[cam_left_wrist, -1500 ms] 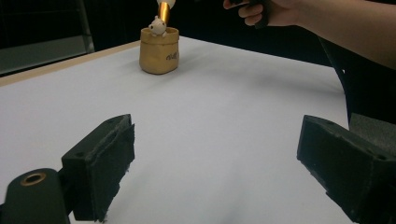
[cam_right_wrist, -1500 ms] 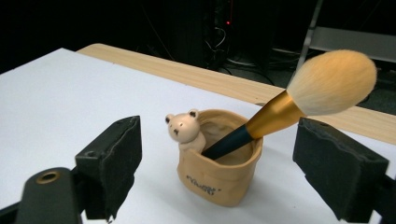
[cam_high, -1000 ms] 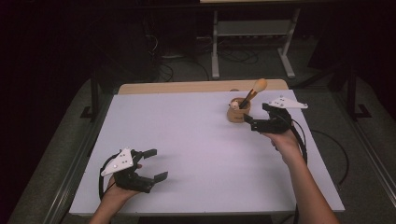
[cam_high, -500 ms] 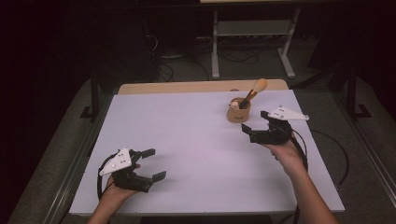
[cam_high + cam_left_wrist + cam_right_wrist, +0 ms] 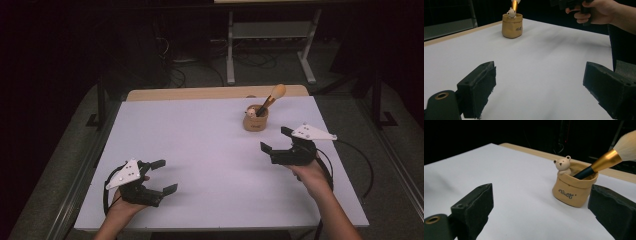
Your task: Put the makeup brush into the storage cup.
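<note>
On the white worktop [image 5: 200, 150]: one tan pot [image 5: 255, 119] holding one brush [image 5: 270, 98], far right. Right gripper [image 5: 276, 140] just near side of pot, empty jaws spread, just been opening. Left gripper [image 5: 164, 176] well apart, jaws open, empty. Right gripper view shows pot's bear figure [image 5: 563, 165].
</note>
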Demonstrator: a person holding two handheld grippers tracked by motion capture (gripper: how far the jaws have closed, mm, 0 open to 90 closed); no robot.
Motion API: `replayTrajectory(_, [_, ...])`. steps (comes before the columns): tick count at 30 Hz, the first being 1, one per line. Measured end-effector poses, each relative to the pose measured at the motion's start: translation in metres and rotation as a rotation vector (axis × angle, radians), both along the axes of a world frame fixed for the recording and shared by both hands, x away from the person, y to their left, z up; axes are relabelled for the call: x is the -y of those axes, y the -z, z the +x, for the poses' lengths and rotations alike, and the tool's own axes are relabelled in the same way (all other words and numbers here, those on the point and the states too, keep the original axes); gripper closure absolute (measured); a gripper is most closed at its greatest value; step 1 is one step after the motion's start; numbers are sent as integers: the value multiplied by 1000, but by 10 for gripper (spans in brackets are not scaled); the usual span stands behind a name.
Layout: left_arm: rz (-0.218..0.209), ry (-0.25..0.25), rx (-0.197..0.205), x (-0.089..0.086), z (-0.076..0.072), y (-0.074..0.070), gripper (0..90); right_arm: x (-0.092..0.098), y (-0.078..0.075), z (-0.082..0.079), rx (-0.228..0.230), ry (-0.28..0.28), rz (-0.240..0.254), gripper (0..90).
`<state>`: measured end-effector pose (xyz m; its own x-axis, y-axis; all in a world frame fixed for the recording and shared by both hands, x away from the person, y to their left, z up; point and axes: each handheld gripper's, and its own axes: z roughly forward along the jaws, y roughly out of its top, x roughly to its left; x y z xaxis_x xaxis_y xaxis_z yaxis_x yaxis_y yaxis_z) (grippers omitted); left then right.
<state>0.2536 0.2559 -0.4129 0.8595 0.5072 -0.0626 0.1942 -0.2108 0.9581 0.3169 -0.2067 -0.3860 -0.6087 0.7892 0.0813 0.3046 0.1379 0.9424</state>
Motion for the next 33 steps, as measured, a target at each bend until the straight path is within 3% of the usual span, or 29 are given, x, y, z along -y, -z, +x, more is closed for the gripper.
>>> replayTrajectory(7, [-12,2,-2,-1,0,0,106,4,4,-16,-4,-3,23,53])
replayTrajectory(16, [-2,6,-1,1,1,0,106,13,10,-32,10,-3,0,53])
replayTrajectory(33, [-7,4,2,1,1,-1,106,23,21,-63,1,-17,24,51])
